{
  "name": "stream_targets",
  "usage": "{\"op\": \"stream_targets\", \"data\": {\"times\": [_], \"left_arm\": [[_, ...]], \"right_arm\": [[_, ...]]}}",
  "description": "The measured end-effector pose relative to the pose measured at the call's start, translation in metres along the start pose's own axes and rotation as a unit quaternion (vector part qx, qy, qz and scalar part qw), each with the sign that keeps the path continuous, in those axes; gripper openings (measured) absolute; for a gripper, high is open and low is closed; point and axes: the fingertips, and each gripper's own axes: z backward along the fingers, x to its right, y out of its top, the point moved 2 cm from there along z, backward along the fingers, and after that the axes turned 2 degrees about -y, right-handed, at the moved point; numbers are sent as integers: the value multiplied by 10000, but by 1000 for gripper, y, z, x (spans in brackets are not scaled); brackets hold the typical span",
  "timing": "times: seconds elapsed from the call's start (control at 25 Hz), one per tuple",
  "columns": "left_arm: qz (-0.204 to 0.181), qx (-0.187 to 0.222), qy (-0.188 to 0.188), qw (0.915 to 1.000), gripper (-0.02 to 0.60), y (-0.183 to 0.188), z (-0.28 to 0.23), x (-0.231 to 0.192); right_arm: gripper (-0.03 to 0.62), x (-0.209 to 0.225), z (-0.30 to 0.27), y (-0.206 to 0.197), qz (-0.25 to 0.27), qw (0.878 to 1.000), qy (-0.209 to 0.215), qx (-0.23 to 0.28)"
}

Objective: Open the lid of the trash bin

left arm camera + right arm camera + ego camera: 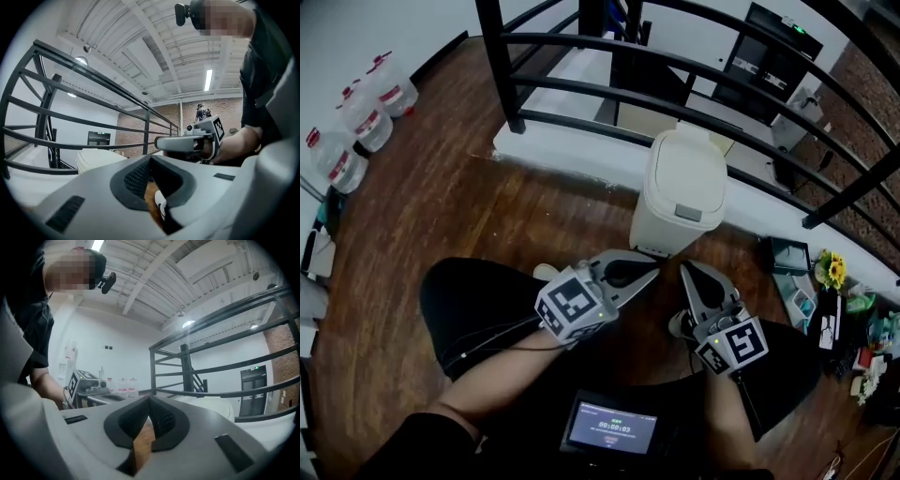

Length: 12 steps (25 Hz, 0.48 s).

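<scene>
Firstly, surface and room: a dark wooden floor (441,206), bounded at the far side by a black metal railing (581,84) set along a white ledge (572,150). The gripper views add a white beamed ceiling (140,42) with strip lights and a brick wall (168,122) at the far end.

Containers, left to right:
- Water bottles (356,122), clear with red labels, grouped at the far left against the wall.
- Trash bin (680,197), cream plastic, standing upright on the floor against the ledge, just ahead of both grippers. Its lid (692,173) lies flat and closed, so the contents are not visible.
- A tray of small items with yellow flowers (834,270), at the far right on the floor; the details are too small to tell.

Equipment: a small screen unit (611,429), lit, at the bottom centre at the person's lap.

Hands and grippers:
- Left gripper (652,272), held low over the person's dark-clothed lap on a bare forearm (487,384), pointing up and to the right at the foot of the bin. Its jaws are pressed together at the tips, with nothing between them. It is near the bin, not touching.
- Right gripper (686,270), just beside the left, pointing ahead at the bin's base. Its jaws likewise meet at the tips and are empty. It is clear of the bin and lid.
</scene>
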Motion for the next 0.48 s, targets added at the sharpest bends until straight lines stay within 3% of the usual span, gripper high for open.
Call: {"op": "stream_targets", "data": {"times": [0.2,0.4,0.48], "left_arm": [[-1,-94,113,9999,34,2,-20,-19],[-157,348,483,9981,34,-5,-37,-45],[-280,339,611,9972,34,-19,-49,-58]], "right_arm": [[21,26,-20,6,-27,9998,167,98],[21,45,-28,-2,6,9992,247,324],[21,54,-34,-9,114,9992,206,328]]}}
